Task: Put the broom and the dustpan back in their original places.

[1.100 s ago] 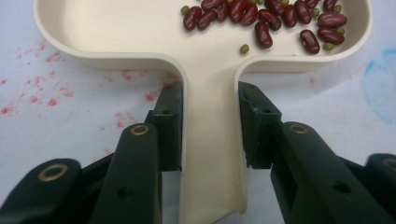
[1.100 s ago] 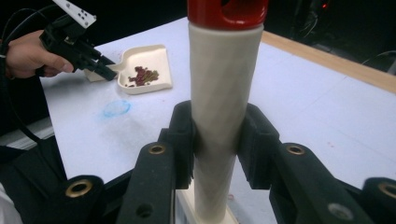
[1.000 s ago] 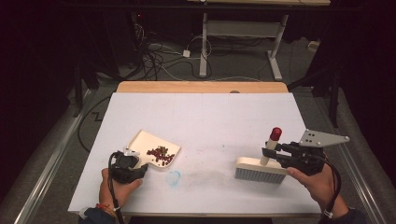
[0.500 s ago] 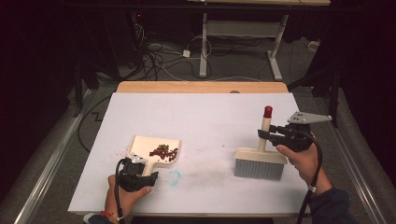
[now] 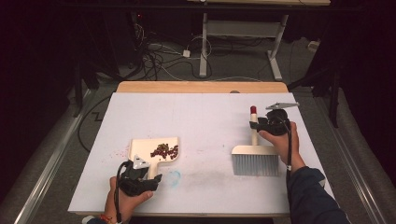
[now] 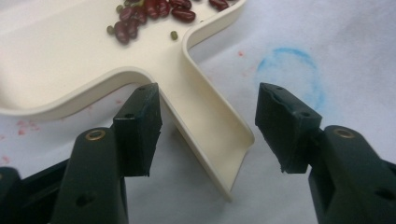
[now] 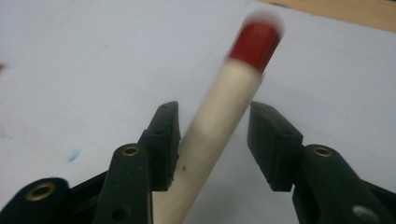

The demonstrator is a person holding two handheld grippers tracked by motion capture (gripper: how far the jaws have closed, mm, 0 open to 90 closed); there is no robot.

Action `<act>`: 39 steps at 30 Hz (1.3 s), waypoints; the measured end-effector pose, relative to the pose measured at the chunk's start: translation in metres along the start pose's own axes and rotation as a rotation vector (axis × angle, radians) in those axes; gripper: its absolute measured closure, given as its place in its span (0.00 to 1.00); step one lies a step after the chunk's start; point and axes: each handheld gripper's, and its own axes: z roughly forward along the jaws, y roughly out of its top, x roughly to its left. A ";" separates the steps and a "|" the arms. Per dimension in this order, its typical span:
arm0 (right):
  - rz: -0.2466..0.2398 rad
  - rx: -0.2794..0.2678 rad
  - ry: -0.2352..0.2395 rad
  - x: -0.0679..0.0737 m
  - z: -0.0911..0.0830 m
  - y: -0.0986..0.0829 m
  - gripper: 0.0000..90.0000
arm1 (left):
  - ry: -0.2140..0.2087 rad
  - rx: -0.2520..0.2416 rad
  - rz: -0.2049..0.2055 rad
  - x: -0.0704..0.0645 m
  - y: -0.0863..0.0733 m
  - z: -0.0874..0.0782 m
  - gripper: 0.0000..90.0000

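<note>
At the near edge of the table [image 5: 205, 112] the left hand [image 5: 126, 198] comes in from below, with the fist around the left gripper [image 5: 144, 173] and the wrist just over the edge. In the left gripper view its jaws stand wide on both sides of the handle of the dustpan [image 6: 210, 126]; one jaw is touching or almost touching the handle, the other is clearly apart from it. The dustpan lies flat on the white cover, with red beans [image 5: 164, 150] in a heap in the pan, toward its far right corner. A blue ring mark [image 5: 174, 176] is on the cover just beside the handle. At the right, the right forearm in a dark sleeve [image 5: 310, 198] reaches forward, and the right hand [image 5: 279, 140] holds the right gripper [image 5: 259, 125] at the brush [image 5: 255, 158]. The bristles of the brush rest on the table near the person and its handle rises to a red tip. The jaws are open around the handle: one touches it, the other leaves a gap. Beyond the table are cables [image 5: 159, 60] on the floor and a white desk frame [image 5: 243, 42].
</note>
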 end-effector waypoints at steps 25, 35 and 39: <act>-0.066 -0.205 -0.028 0.027 -0.031 -0.014 0.52 | 0.131 -0.140 0.217 0.049 -0.003 -0.018 0.33; -0.149 -0.234 0.005 0.046 -0.053 -0.018 0.50 | 0.192 -0.040 0.199 0.065 -0.008 0.003 0.27; -0.167 -0.244 0.015 0.052 -0.058 -0.018 0.49 | 0.186 -0.037 0.175 0.070 -0.003 0.010 0.27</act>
